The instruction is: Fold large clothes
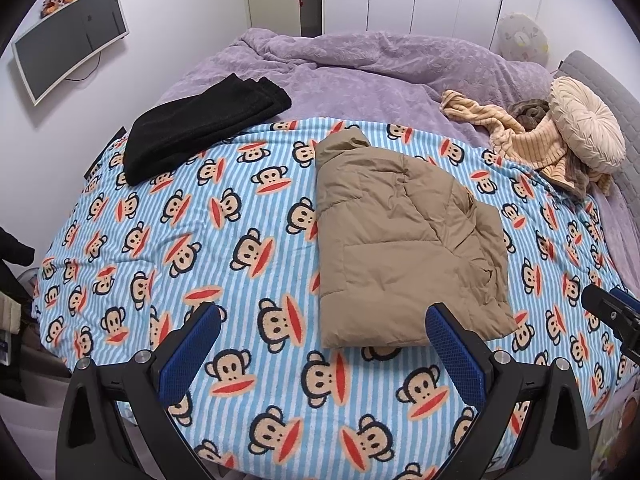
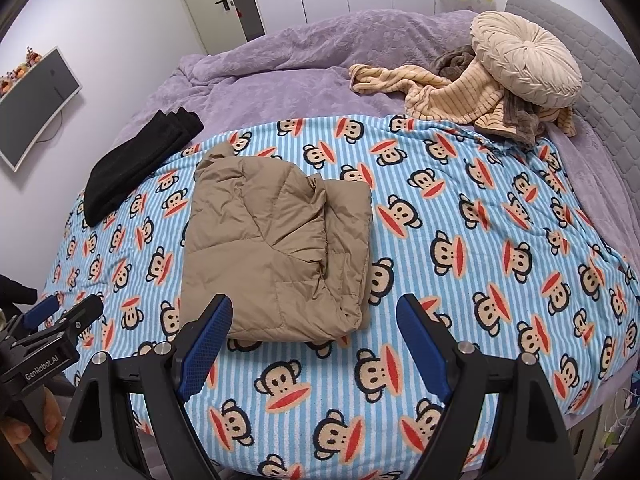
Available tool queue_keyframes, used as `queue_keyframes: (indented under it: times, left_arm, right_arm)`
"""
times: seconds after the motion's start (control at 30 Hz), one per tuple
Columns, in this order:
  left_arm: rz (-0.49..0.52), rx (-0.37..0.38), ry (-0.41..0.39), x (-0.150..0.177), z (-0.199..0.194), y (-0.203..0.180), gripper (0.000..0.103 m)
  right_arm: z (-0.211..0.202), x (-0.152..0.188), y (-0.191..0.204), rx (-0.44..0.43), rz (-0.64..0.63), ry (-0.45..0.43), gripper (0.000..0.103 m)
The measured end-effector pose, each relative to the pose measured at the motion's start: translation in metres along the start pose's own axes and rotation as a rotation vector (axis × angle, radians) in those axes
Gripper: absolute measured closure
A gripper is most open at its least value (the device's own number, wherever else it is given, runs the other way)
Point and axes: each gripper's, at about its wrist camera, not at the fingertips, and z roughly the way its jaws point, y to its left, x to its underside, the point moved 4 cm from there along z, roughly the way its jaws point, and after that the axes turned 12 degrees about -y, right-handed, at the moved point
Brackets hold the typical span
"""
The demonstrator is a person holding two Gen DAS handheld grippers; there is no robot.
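Two garments lie folded on the blue striped monkey-print blanket [image 1: 240, 208]: one tan puffer jacket [image 1: 400, 240] mid-bed, one black garment [image 1: 192, 136] far-left. Left tongs [image 1: 324, 320] and right tongs [image 2: 316, 312] both gape wide, empty.

Only one piece of lettering could be read: "GenRobot.AI", printed in pale letters on the black body of the left gripper [image 2: 60, 312], which showed at the lower left edge of the right wrist view. The monkey-face blanket [image 2: 460, 208] carried a repeated cartoon print with no words. Nothing legible appeared anywhere in the left wrist view.
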Motion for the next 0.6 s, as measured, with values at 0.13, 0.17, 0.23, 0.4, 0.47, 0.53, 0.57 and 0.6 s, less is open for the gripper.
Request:
queue_keyframes:
  times: [0.13, 0.17, 0.23, 0.4, 0.47, 0.53, 0.57, 0.6]
  left_arm:
    - [0.004, -0.005, -0.002, -0.0008, 0.0001, 0.0002, 0.001]
    - [0.004, -0.005, -0.002, -0.0013, -0.0001, 0.0008, 0.001]
    - [0.003, -0.007, -0.001, -0.0016, -0.0003, 0.0004, 0.001]
    - [0.004, -0.005, -0.001, -0.0017, 0.0004, 0.0002, 0.001]
    - [0.004, -0.006, -0.001, -0.0022, 0.0, 0.0007, 0.001]
    - [0.005, -0.005, -0.001, -0.0017, 0.0005, 0.0002, 0.001]
    - [0.004, -0.005, -0.001, -0.002, 0.0001, 0.0006, 0.001]
    - [0.004, -0.005, -0.001, -0.0018, 0.0003, 0.0002, 0.001]
  right_arm:
    - [-0.0003, 0.0006, 0.0005, 0.003, 0.002, -0.001, 0.017]
    - [0.0, 0.0007, 0.0006, 0.003, 0.002, -0.002, 0.017]
    - [0.0005, 0.0007, 0.0004, 0.004, 0.002, -0.001, 0.017]
    - [0.0009, 0.0008, 0.0003, 0.002, 0.001, 0.002, 0.017]
    - [0.0009, 0.0011, 0.0006, 0.002, 0.002, 0.002, 0.017]
    - [0.0003, 0.0012, 0.001, 0.002, 0.002, 0.002, 0.017]
    - [0.0003, 0.0014, 0.0011, 0.004, 0.002, 0.002, 0.017]
    - [0.0004, 0.0015, 0.0012, 0.004, 0.003, 0.003, 0.017]
